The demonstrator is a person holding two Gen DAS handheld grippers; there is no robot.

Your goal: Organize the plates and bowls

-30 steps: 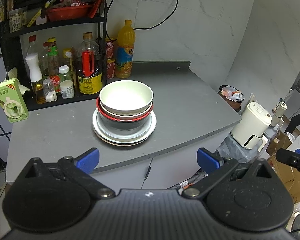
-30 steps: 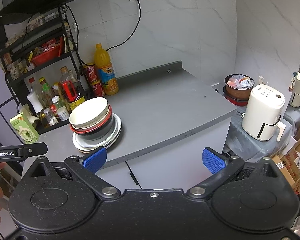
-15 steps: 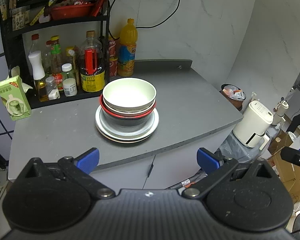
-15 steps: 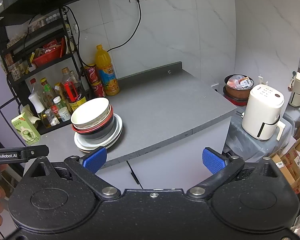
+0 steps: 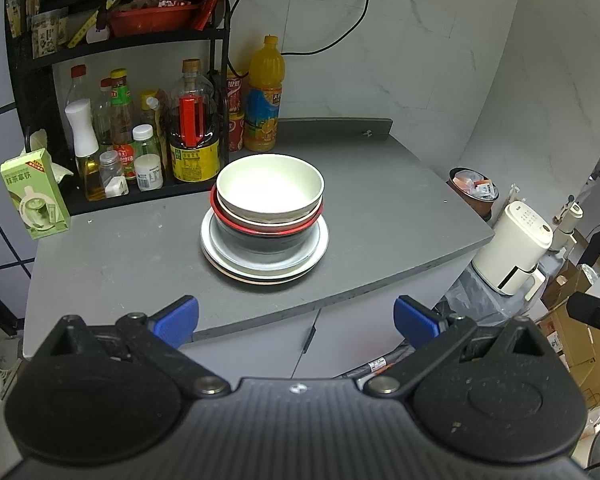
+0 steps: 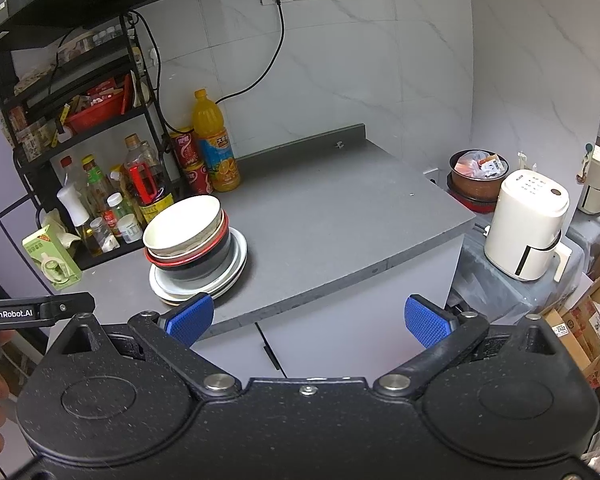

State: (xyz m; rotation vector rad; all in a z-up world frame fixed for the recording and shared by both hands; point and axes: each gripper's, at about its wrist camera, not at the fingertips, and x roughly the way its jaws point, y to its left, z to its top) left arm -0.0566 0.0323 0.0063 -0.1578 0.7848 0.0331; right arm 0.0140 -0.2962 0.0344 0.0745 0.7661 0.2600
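Left claw [image 5: 296,316]: bottom of the left wrist view, blue pads spread wide, holding nothing, short of the worktop's front edge.
Right claw [image 6: 308,316]: bottom of the right wrist view, likewise spread and empty.
Worktop [image 5: 380,216]: grey, bare to the right of the stack.
Stack: middle of the left wrist view; plates [image 5: 260,270] at the bottom, a black bowl with red rim [image 5: 260,232] on them, a cream bowl [image 5: 270,190] nested on top.
Orientation: bowls open upward, stack axis vertical, top bowl sitting slightly off-centre.
Progress: apparently gathered in one pile, or sorting not yet begun; I cannot tell which.
Far: condiment rack [image 5: 120,128] at upper left.
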